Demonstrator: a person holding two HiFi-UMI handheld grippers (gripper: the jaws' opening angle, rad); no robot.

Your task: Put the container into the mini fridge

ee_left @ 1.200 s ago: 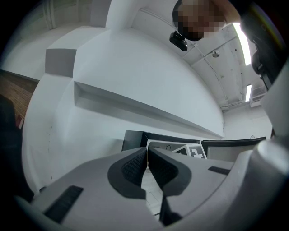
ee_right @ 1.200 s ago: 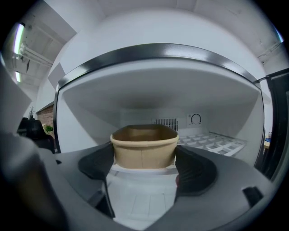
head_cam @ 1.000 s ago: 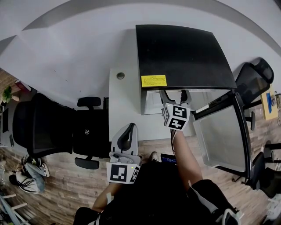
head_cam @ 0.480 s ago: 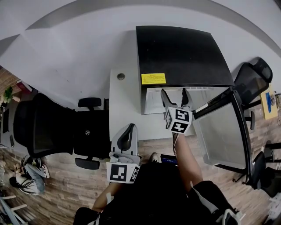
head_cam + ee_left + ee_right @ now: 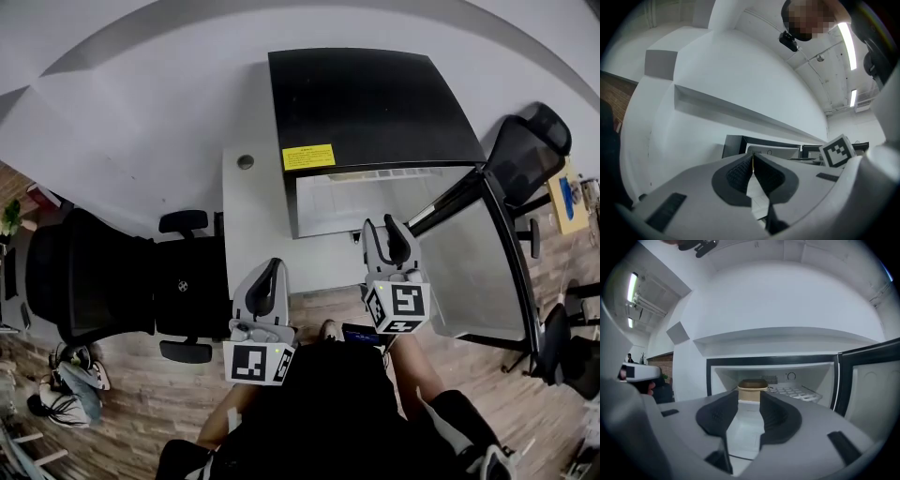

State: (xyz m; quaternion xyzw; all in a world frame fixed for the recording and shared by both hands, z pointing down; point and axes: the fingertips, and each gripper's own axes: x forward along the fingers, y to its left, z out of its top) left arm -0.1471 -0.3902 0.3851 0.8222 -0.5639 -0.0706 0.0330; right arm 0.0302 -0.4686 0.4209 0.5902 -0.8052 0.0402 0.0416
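— Grey pads nearest us: the left gripper [image 5: 270, 281] hangs low by the desk [image 5: 253, 225], its jaws pressed together on nothing.

— And the right gripper [image 5: 382, 230]?

— It's held just in front of the open fridge [image 5: 375, 103]. The jaws are closing with nothing between them. The door [image 5: 469, 267] stands wide to the right.

— So where's the container [image 5: 752, 390]?

— Already inside, well apart from those jaws. It sits upright towards the back, left of a white gridded tray [image 5: 794, 391].

— How would it handle, do you think?

— It's a tan tub with a darker top; lid or rim, I can't tell. I'd guess it's light and thin-walled, so a hard squeeze would dent it, and the smooth sides might slip. I'd take it gently across two opposite walls, just under the rim.
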